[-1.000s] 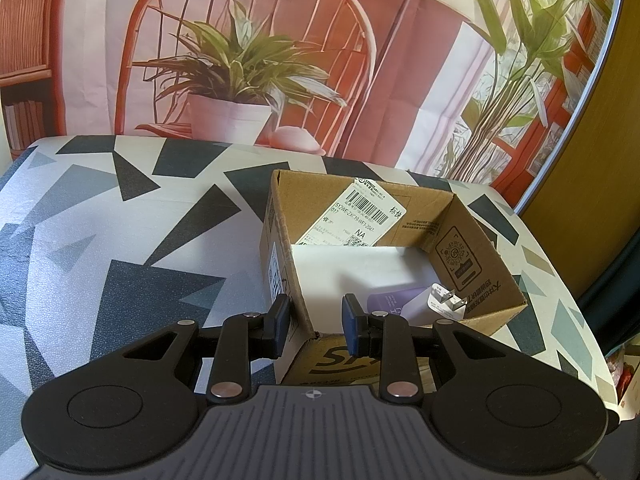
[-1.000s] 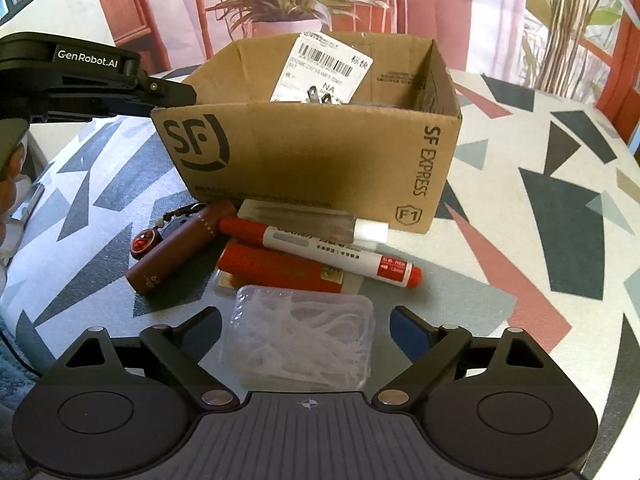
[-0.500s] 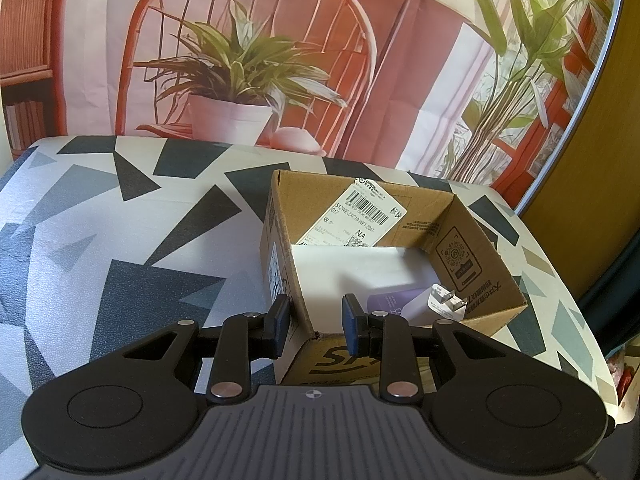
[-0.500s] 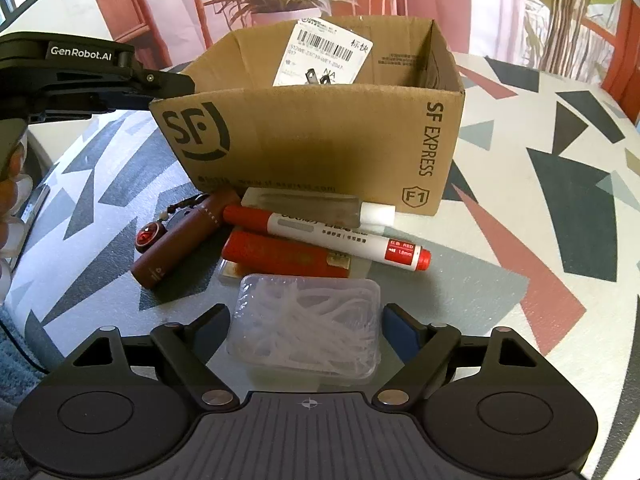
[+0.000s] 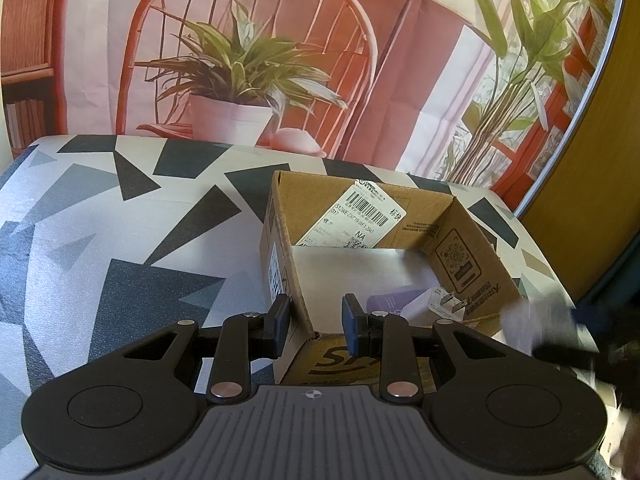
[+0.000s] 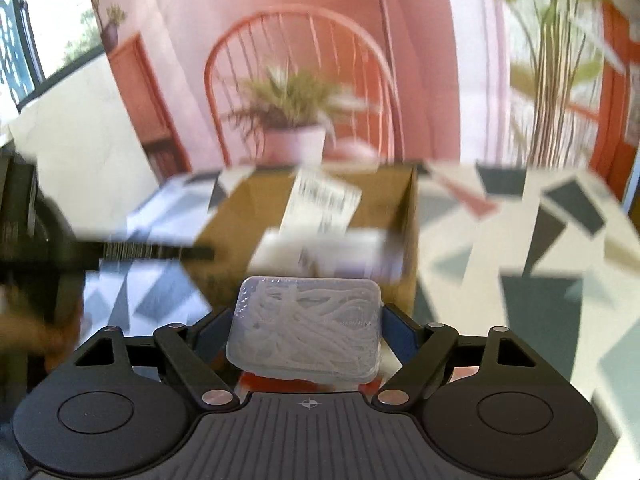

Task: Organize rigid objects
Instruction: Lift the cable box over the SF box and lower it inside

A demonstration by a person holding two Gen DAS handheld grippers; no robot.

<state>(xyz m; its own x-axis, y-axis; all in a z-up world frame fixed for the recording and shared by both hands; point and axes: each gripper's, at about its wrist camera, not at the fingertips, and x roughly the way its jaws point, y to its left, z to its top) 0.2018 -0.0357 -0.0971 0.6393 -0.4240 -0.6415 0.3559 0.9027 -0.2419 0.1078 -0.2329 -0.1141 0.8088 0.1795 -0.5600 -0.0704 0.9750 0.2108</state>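
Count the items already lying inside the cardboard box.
2: a purple packet on the floor of the box, and a white plug adapter right beside it. The near wall may hide more.

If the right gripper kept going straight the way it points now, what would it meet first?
Probably the cardboard box: it sits straight ahead of the right gripper, which is shut on the clear plastic case. Blur leaves depth and height uncertain.

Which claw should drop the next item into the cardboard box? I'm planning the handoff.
Right. The right claw already grips the clear plastic case, lifted in front of the cardboard box. The left claw straddles the box's near corner, apparently steadying it.
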